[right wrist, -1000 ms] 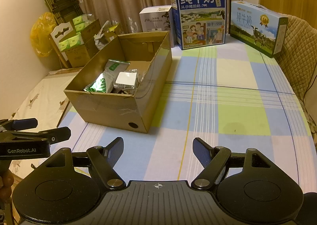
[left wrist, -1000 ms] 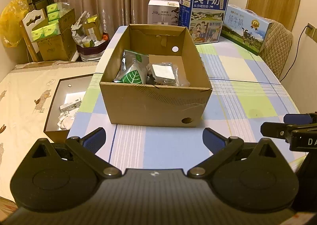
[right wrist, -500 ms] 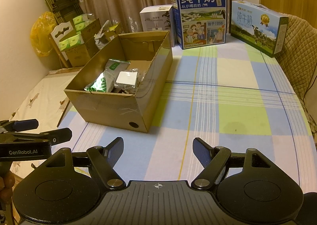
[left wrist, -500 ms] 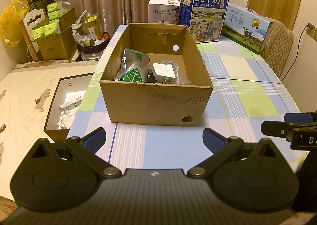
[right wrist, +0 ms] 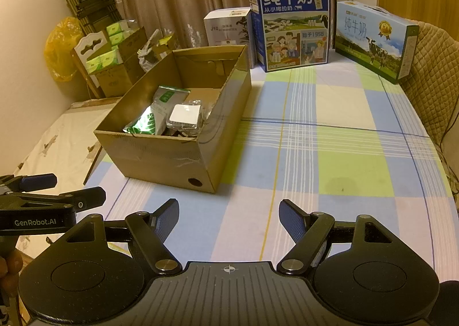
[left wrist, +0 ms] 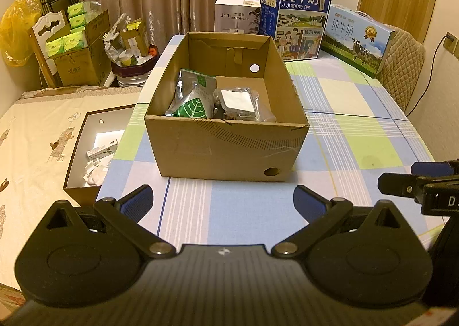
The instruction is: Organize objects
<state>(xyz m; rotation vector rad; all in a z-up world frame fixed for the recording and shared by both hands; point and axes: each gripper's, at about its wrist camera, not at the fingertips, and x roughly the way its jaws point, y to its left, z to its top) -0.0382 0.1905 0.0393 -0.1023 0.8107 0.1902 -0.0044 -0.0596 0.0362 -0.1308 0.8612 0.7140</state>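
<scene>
Left claw (left wrist: 222,201): fingers spread wide, nothing between them, level above the near edge of the worktop (left wrist: 358,131) and aimed at the cardboard box (left wrist: 226,148). Right claw (right wrist: 229,215): likewise spread wide and empty, held level over the worktop's near end, box off to its left. Each claw shows in the other's view at the frame edge, side by side and apart. Part of a hand (right wrist: 10,268) grips the left tool's handle in the right wrist view.

Claw bodies are matte black plastic with round pivot housings; finger pads (left wrist: 136,201) are blue, finely ribbed.

Worktop wears a checked cloth in blue, green, white and lilac, flat, with thin stripes.

Box: brown corrugated card, open top, round hole low in the near wall. Inside, toward the near end, a silver foil pouch with green leaf print (left wrist: 190,106), a second silver pouch (left wrist: 195,82) behind it, and a clear-wrapped packet with white label (left wrist: 239,102) just beside them.

Far end: two blue printed milk cartons (left wrist: 297,19) and a white humidifier box (left wrist: 236,14), upright.
</scene>
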